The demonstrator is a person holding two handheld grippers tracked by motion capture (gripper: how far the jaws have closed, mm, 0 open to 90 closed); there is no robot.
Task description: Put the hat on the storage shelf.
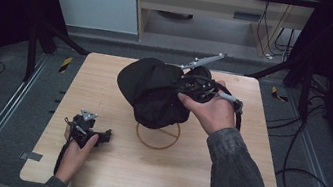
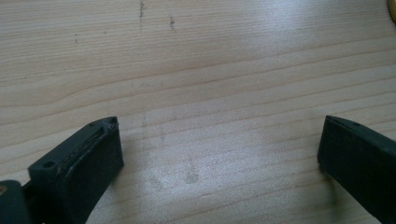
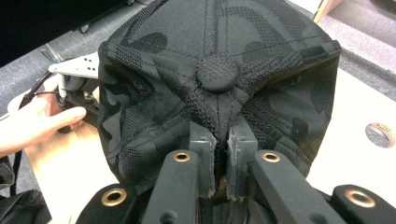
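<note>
A black cap (image 1: 154, 91) hangs above the middle of the wooden table (image 1: 107, 165), held up by the right gripper (image 1: 194, 89), which the person's right hand (image 1: 209, 111) grasps from the right side of the high view. In the right gripper view the two black jaws stand pressed nearly together on a fold of the cap's fabric (image 3: 219, 130) just below the round button (image 3: 217, 72) at the crown, so the gripper is pinching the cap there; the cloth shows a dark camouflage weave and stitched seams running out from the button. Below the cap, a thin ring (image 1: 158, 135) of light wire or wood lies flat on the table, partly covered by the cap from above. The left gripper (image 1: 89, 134) rests low near the table's front left part, held in the left hand (image 1: 75, 152), well apart from the cap. In the left gripper view its jaws are spread wide with bare wood (image 2: 210, 93) between them.
</note>
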